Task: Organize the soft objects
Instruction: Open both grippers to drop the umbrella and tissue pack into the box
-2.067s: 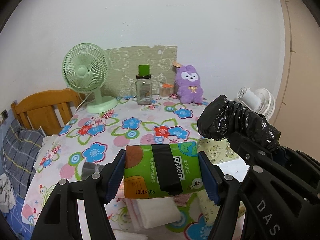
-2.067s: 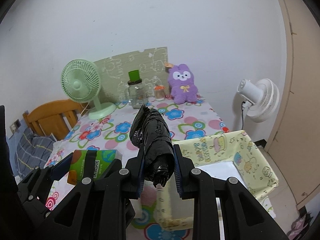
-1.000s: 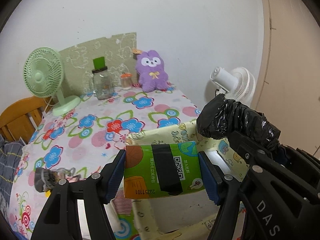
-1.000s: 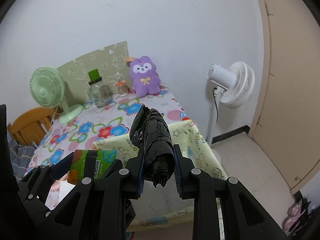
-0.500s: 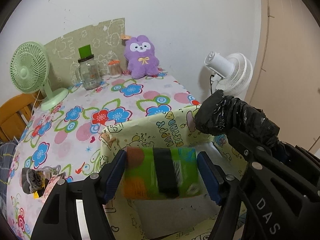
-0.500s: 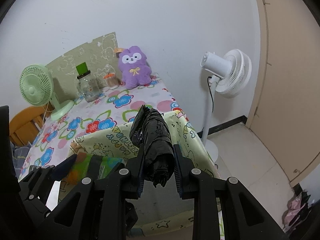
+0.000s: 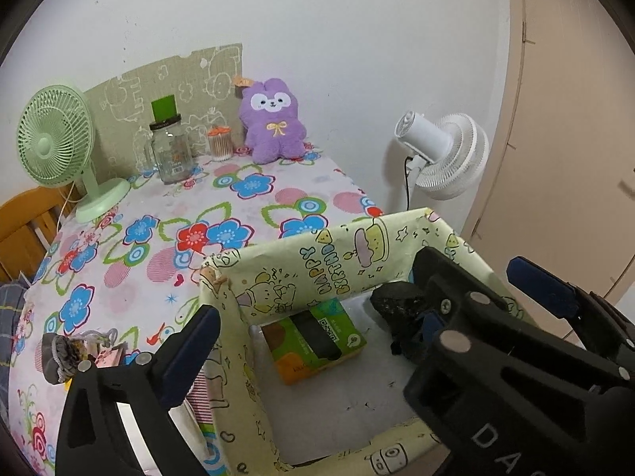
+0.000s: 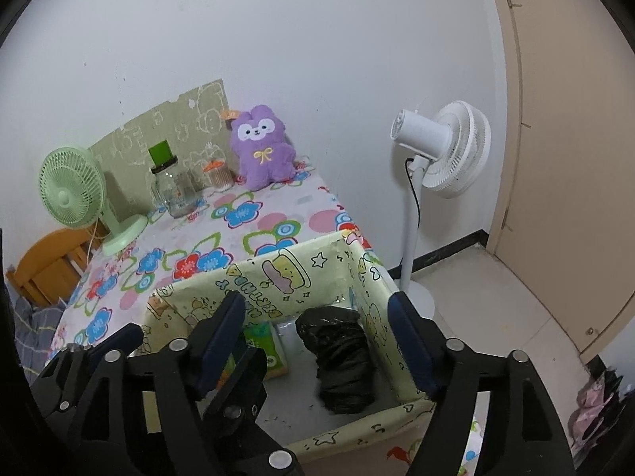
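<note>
Jaws of both the left gripper (image 7: pixel 369 317) and right gripper (image 8: pixel 317 341) are opening, empty, above the yellow box (image 8: pixel 381 277), where the green tissue pack (image 7: pixel 317 337) and black bag roll (image 8: pixel 341 361) are released; another soft object must be fetched next.

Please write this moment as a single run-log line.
left gripper: opening, empty | right gripper: opening, empty | green tissue pack: in box | black bag roll: in box | yellow box: on table

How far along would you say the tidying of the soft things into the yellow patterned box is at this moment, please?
Done: the green tissue pack and the black crumpled plastic bag lie inside the yellow cartoon-print box. In hand: nothing; the left gripper and right gripper are opening with nothing pressed between the jaws. Left: a small grey fabric item on the floral tablecloth, and perhaps the purple plush rabbit.
</note>
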{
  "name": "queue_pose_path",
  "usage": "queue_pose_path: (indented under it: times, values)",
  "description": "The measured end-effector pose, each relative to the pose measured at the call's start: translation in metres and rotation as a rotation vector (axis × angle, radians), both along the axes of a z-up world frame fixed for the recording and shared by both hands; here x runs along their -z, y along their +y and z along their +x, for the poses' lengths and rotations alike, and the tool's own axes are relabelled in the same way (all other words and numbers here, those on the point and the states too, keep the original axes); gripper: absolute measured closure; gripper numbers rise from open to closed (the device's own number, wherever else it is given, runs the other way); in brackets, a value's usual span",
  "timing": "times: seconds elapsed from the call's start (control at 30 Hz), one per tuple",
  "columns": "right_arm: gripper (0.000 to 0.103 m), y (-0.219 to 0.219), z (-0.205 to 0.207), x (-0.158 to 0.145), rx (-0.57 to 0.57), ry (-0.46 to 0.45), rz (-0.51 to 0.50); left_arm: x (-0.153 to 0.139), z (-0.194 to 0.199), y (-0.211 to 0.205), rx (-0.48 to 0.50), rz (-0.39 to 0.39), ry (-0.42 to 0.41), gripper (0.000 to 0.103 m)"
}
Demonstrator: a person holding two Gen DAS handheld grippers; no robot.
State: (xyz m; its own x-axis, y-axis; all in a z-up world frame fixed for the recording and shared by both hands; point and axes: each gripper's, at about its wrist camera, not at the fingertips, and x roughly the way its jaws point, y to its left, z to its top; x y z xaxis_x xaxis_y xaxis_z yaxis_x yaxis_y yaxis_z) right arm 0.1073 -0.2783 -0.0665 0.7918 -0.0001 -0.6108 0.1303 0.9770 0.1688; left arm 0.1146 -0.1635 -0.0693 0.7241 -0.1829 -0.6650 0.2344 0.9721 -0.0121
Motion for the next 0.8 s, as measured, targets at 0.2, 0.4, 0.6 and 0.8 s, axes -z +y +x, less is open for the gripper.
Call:
queue_pose_path:
  times: [0.2,0.4,0.6,0.8]
  values:
    - [0.016,0.005,-0.01,-0.011,0.001,-0.028,-0.007,-0.01,-0.01,0.006,-0.006,-0.004,-0.021,0.0]
    - [0.013,0.014,-0.023,-0.024,-0.006,-0.057,-0.015,-0.022,-0.024,0.016,-0.014,-0.009,-0.057,0.0]
    - [0.005,0.025,-0.04,-0.037,-0.012,-0.099,-0.024,-0.034,-0.039,0.028,-0.031,-0.026,-0.09,0.0]
    - [0.001,0.037,-0.054,-0.046,-0.025,-0.122,-0.037,-0.04,-0.053,0.042,-0.047,-0.034,-0.11,0.0]
